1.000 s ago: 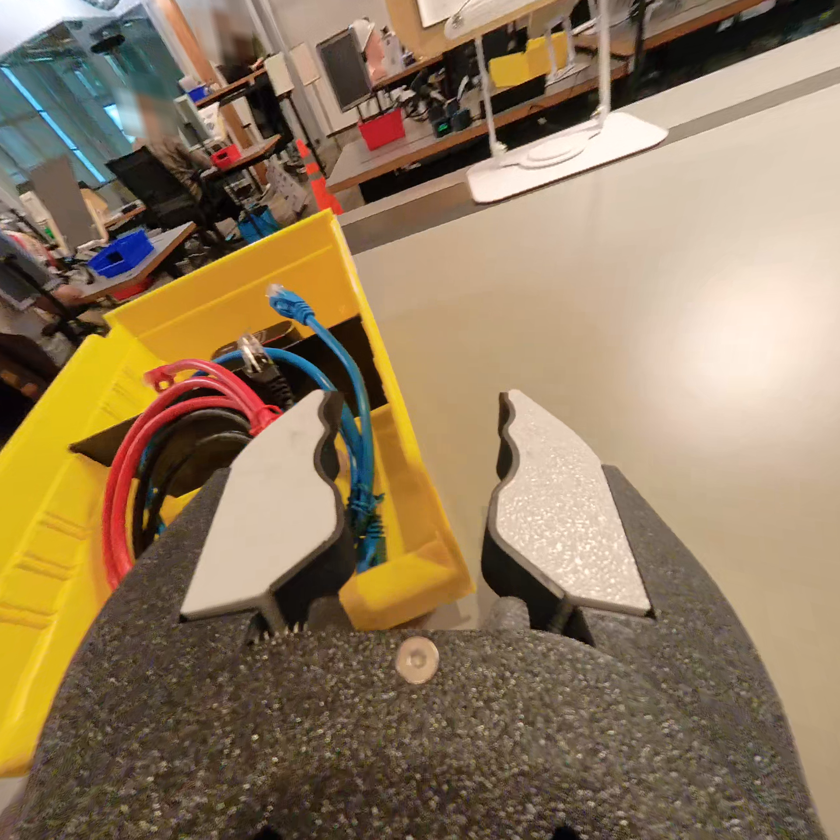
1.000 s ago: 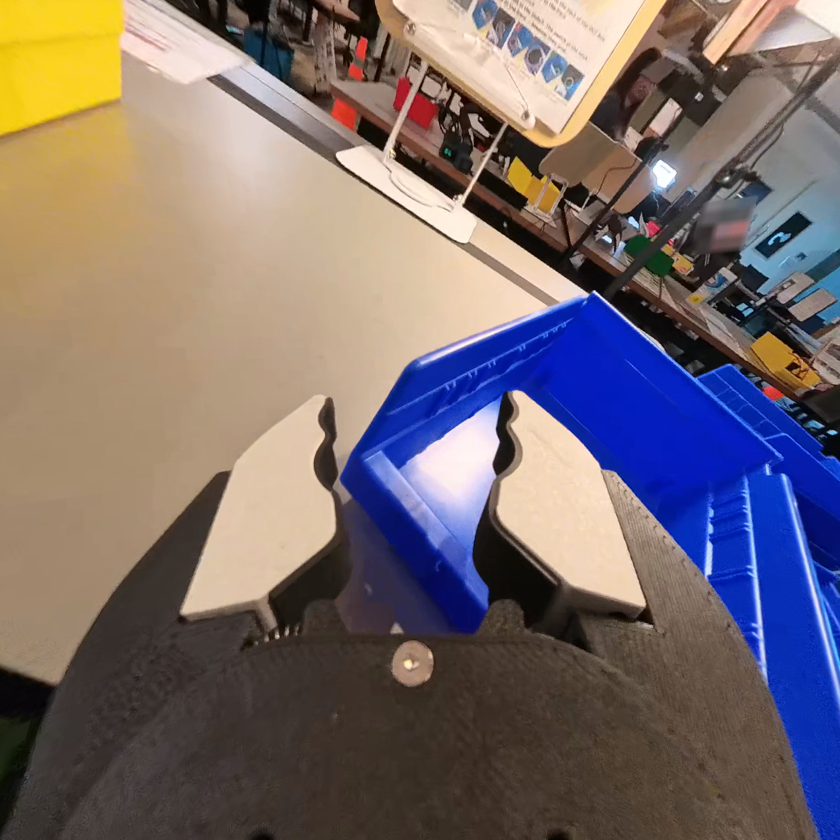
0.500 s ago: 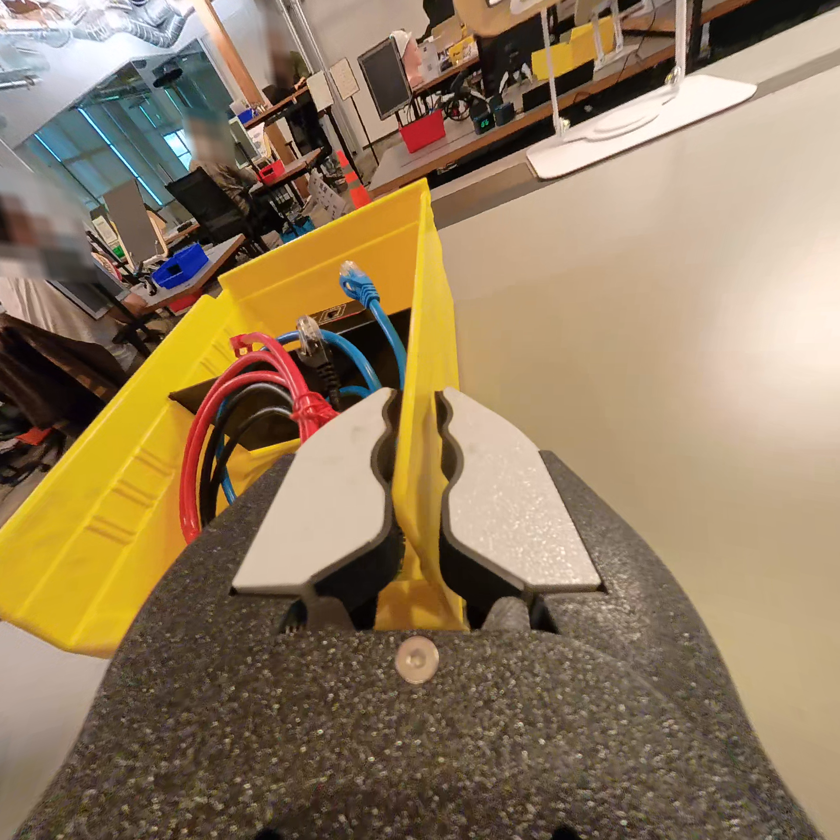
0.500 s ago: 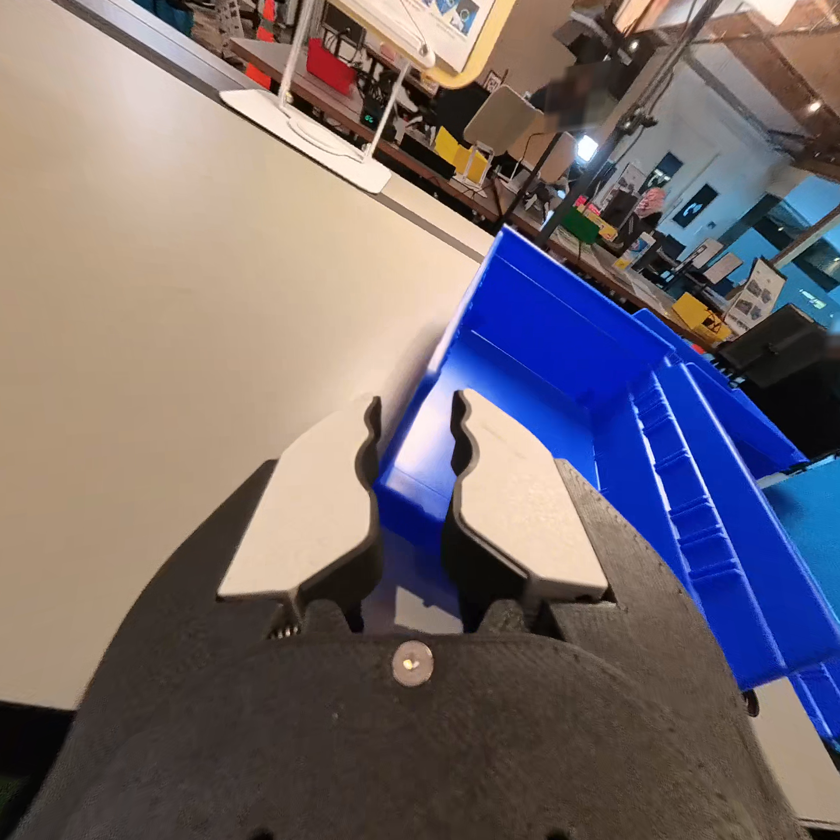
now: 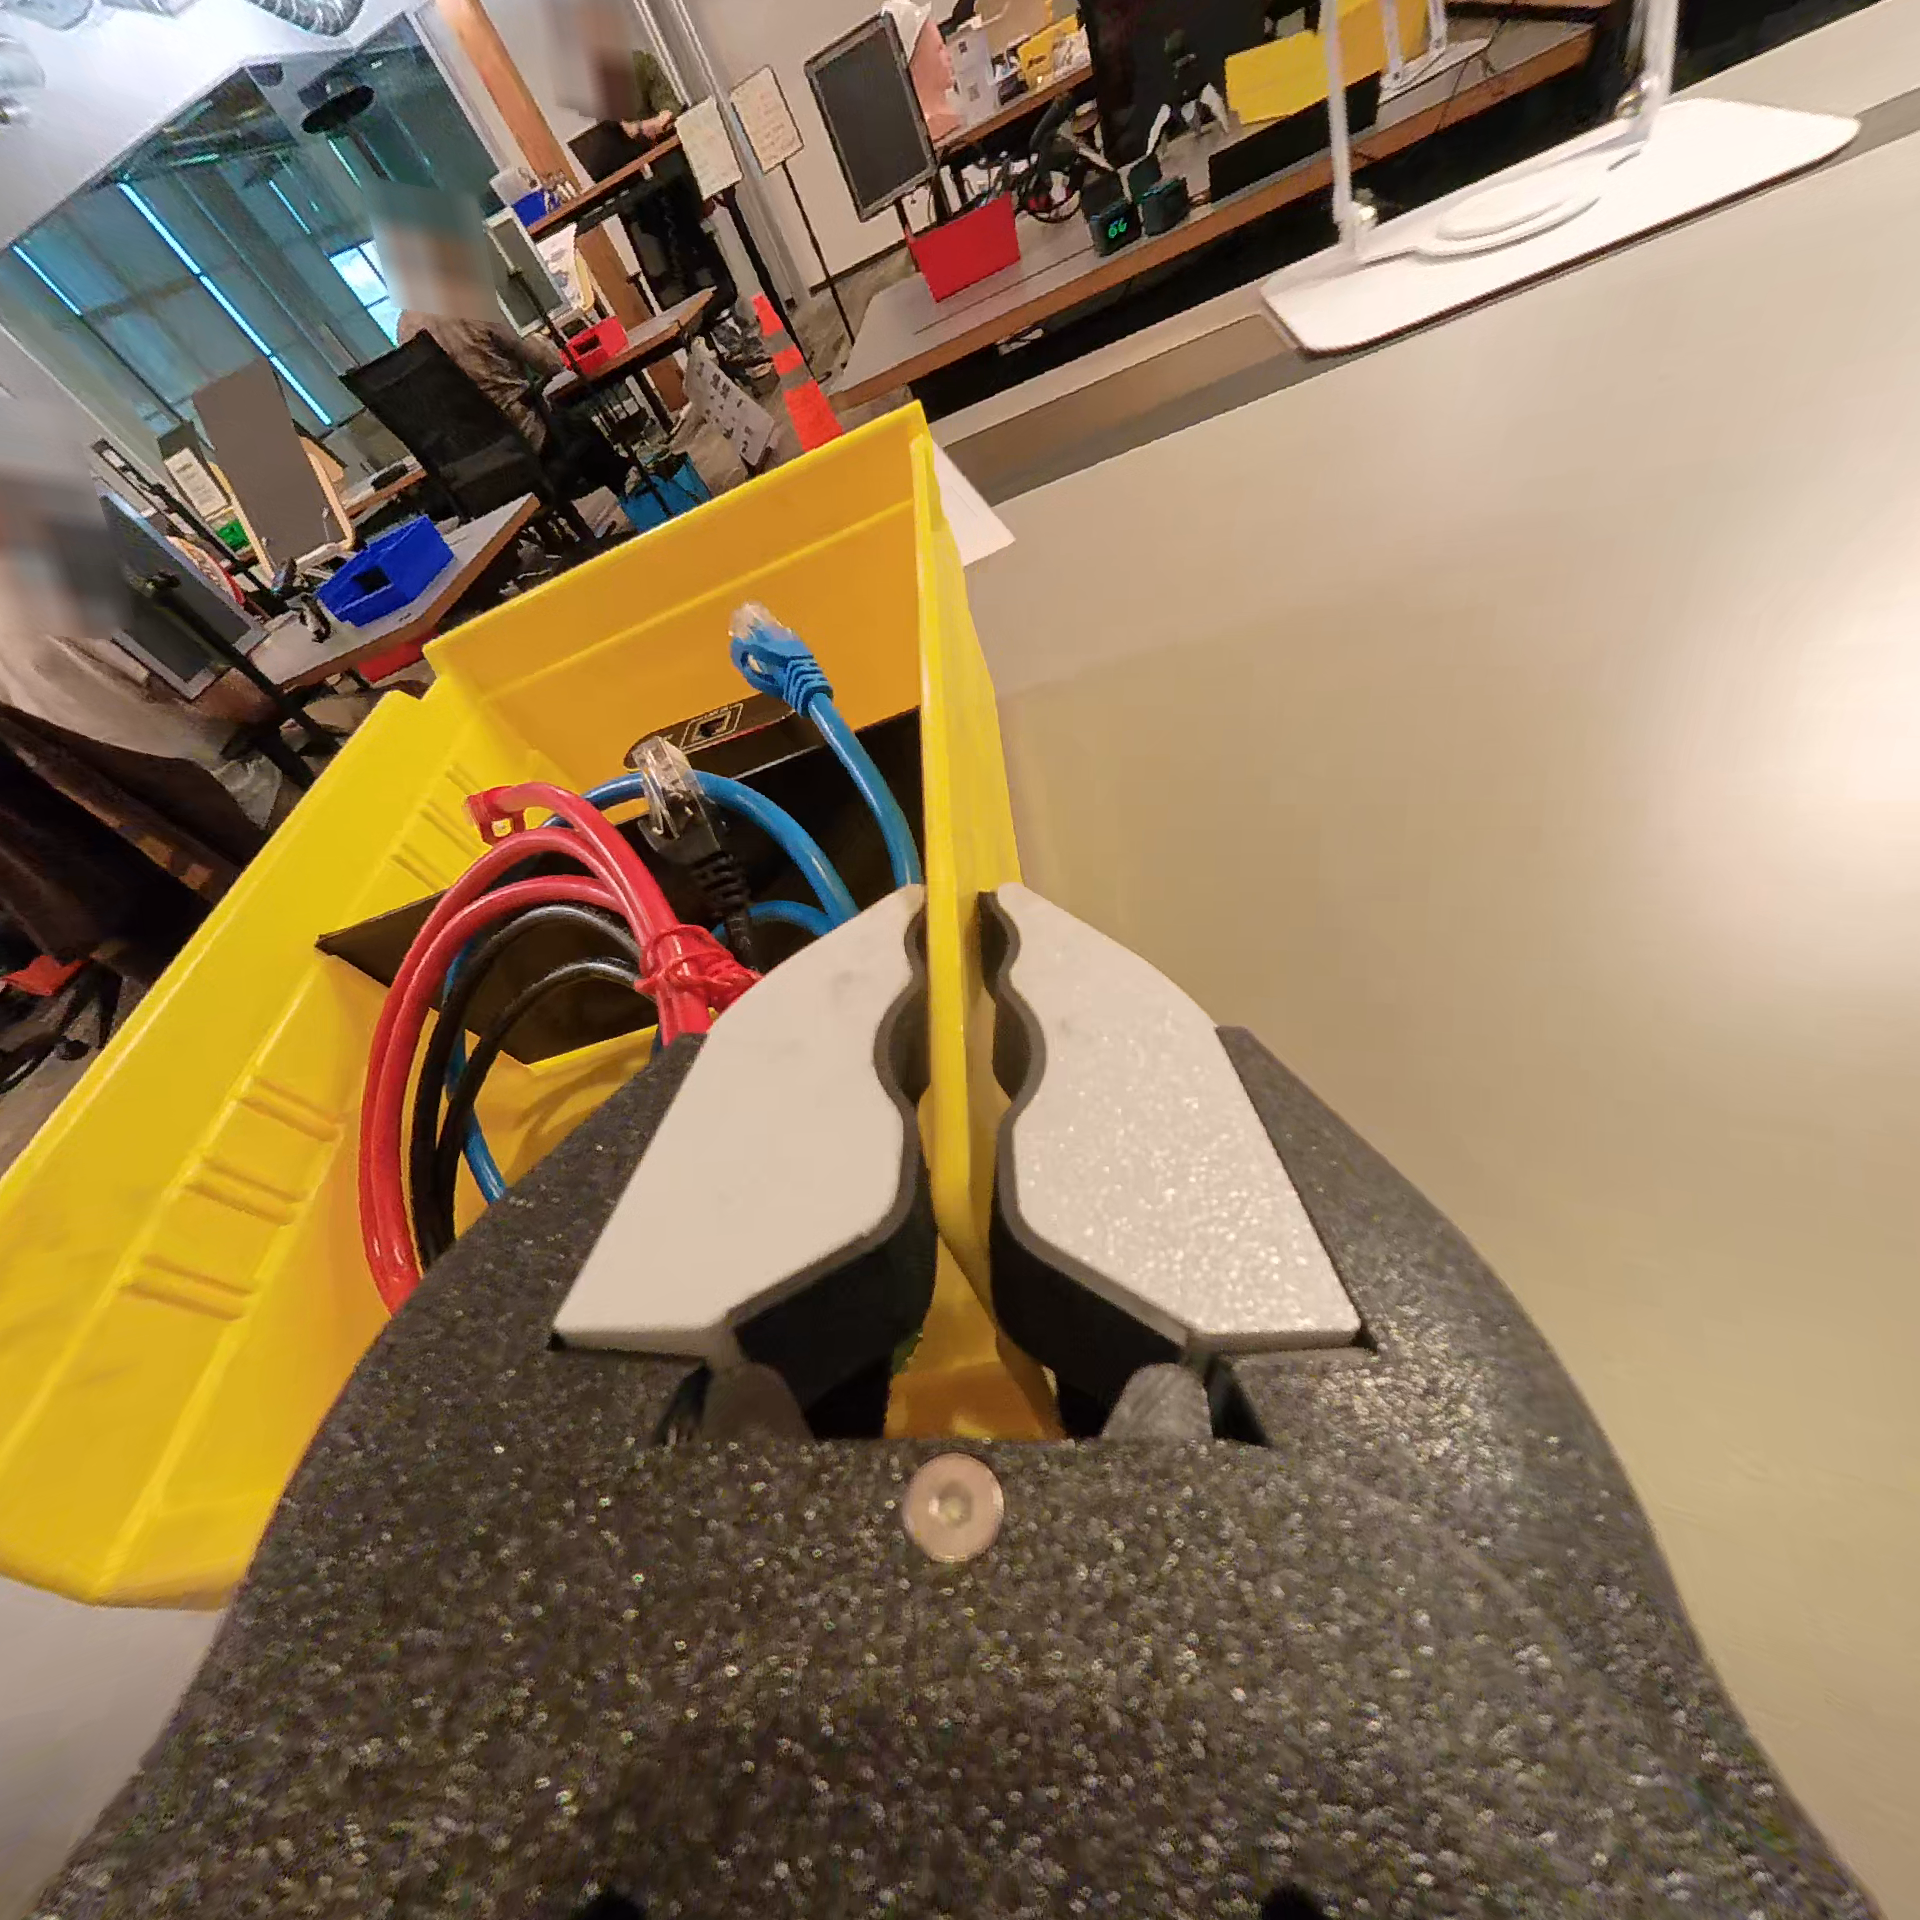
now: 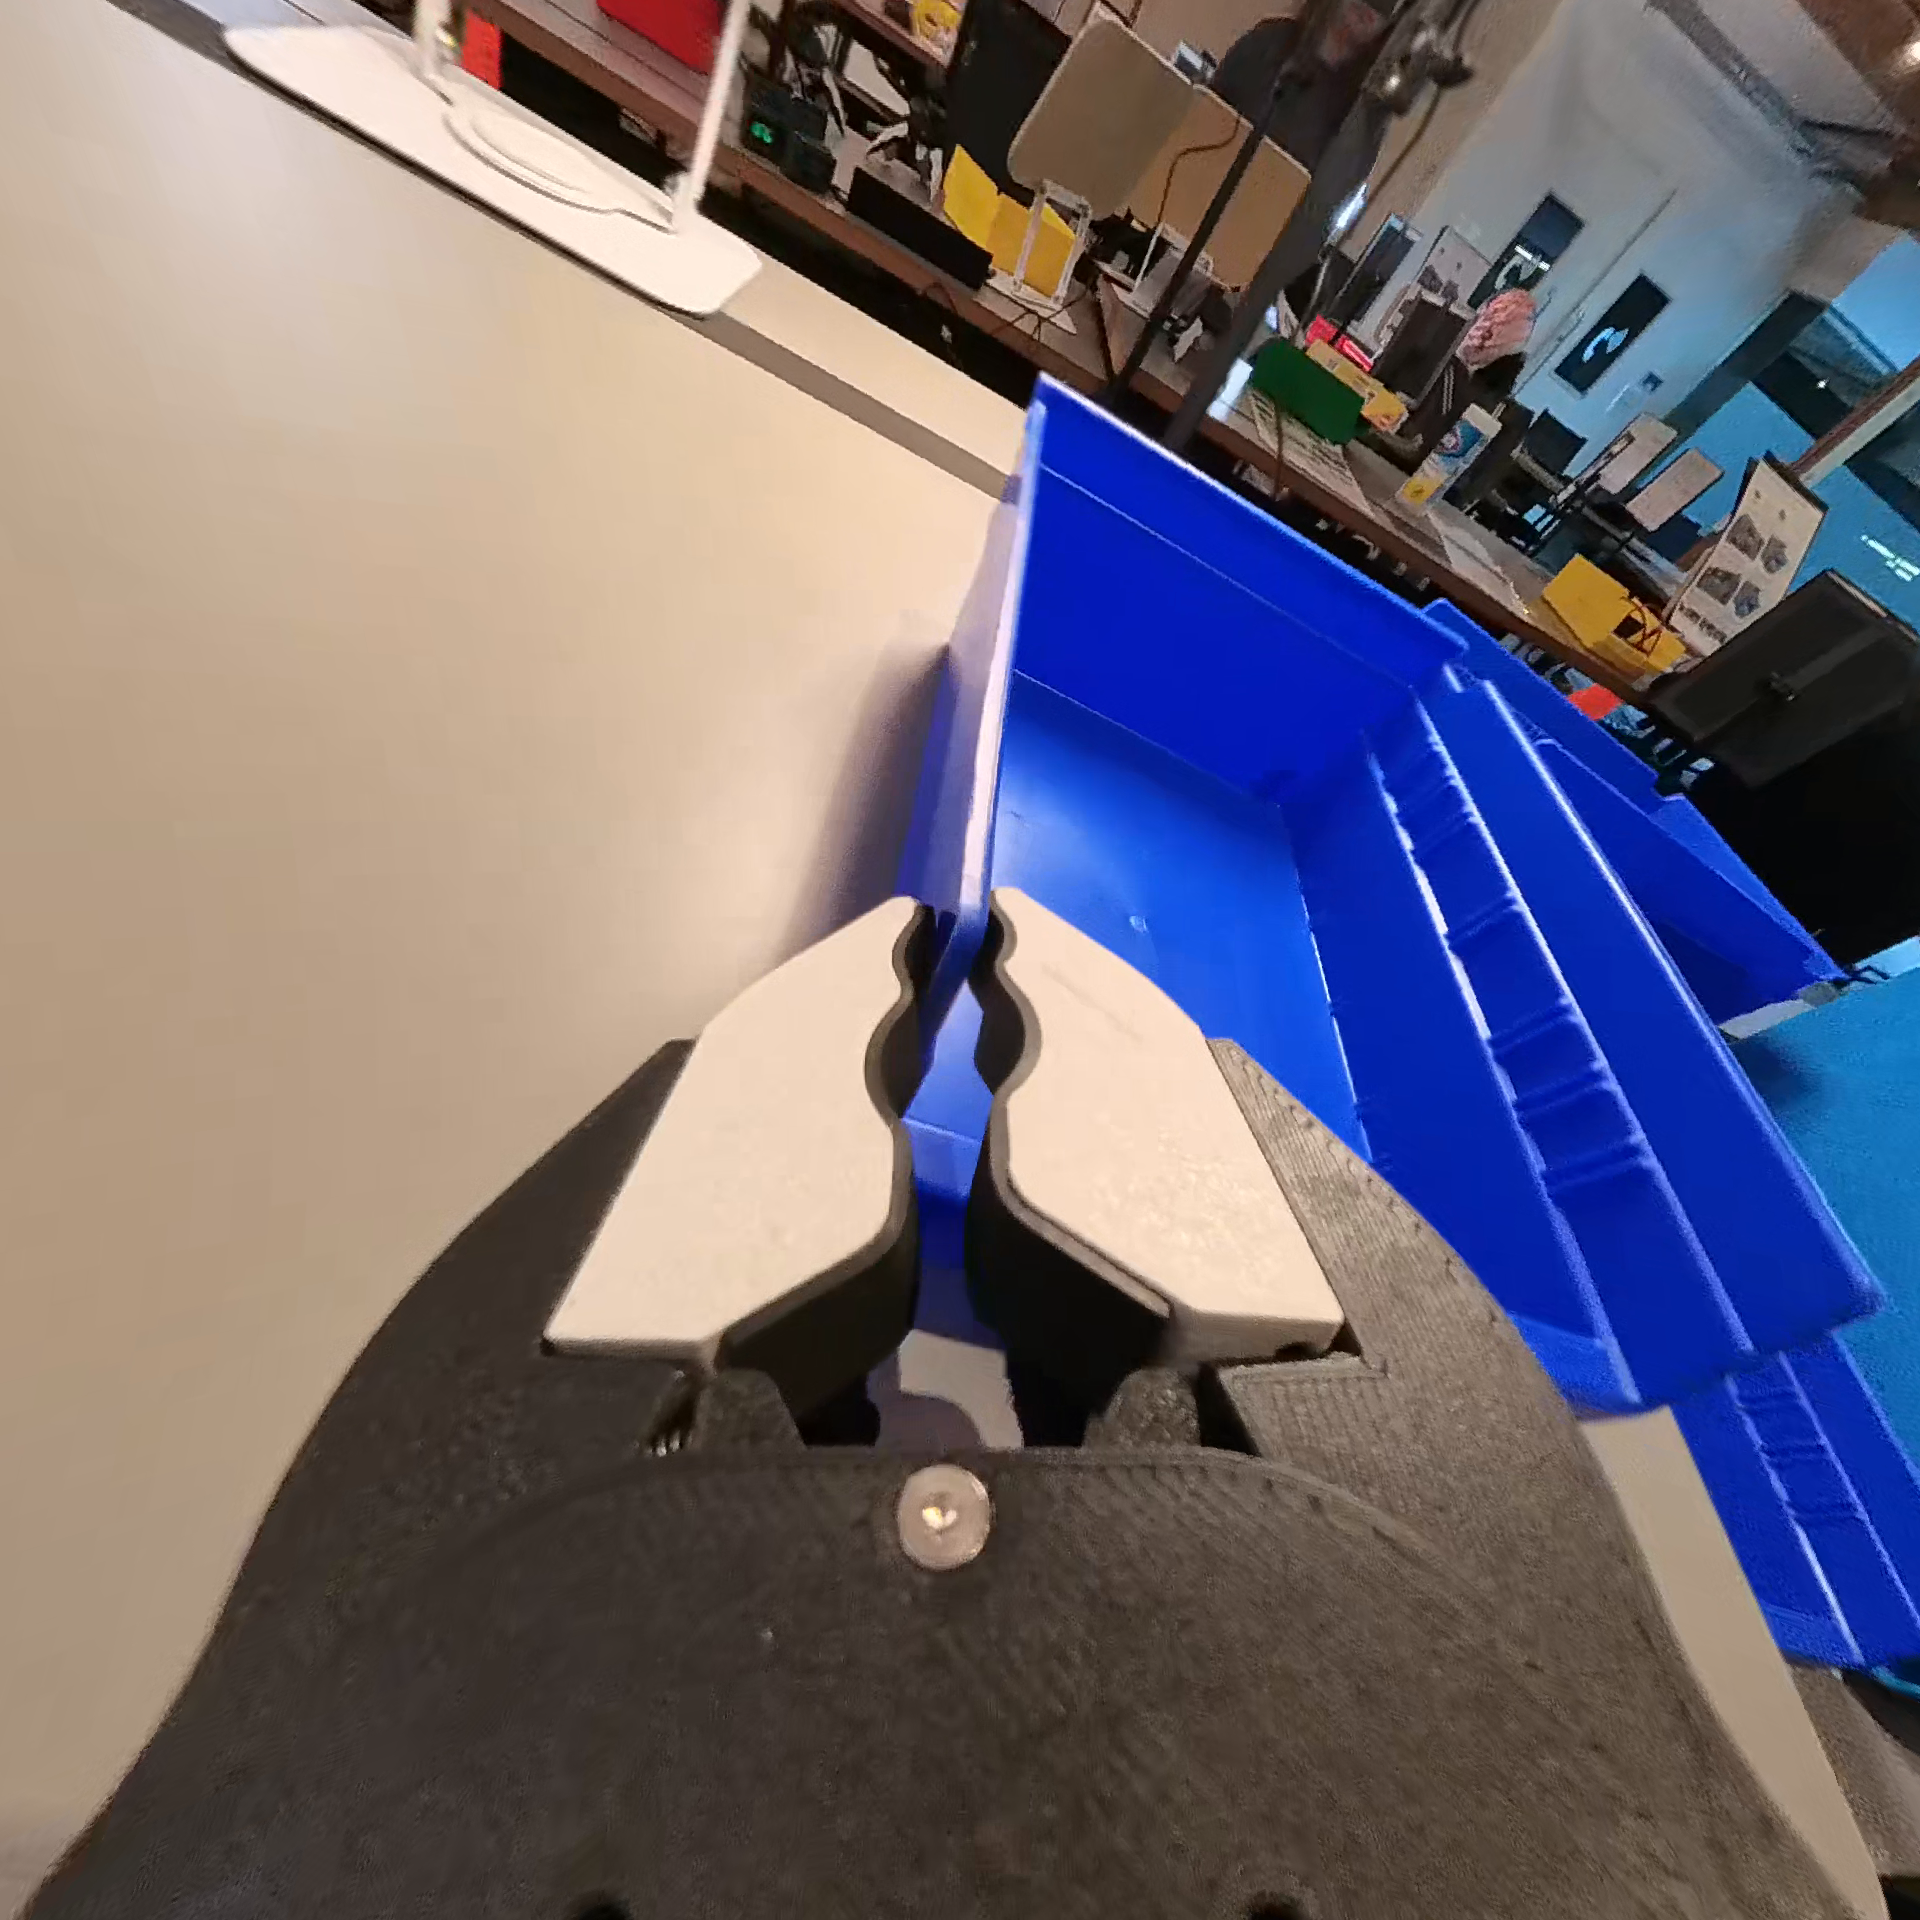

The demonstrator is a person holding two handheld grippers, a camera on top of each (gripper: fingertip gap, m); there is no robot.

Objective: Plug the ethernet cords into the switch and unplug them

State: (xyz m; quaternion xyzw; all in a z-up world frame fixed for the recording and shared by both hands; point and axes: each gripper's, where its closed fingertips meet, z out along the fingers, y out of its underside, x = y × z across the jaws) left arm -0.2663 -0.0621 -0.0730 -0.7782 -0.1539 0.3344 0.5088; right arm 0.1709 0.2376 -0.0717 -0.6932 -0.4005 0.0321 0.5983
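Clamping yellow bin point(image 5: 665, 623) wall, left gripper point(image 5: 951, 914); cords point(image 5: 499, 935) just left; right gripper point(image 6: 956, 925) pinching blue bin point(image 6: 1195, 623) wall.

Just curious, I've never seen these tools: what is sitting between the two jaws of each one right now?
Bin walls. In the left wrist view the left gripper pinches the yellow bin side wall; in the right wrist view the right gripper pinches the blue bin wall.

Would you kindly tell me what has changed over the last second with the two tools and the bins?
Both tools went from open to shut. The left tool closed on the right side wall of the yellow bin; the right tool closed on the left side wall of the blue bin. The red cord, blue cord and black cord stayed coiled in the yellow bin, unplugged.
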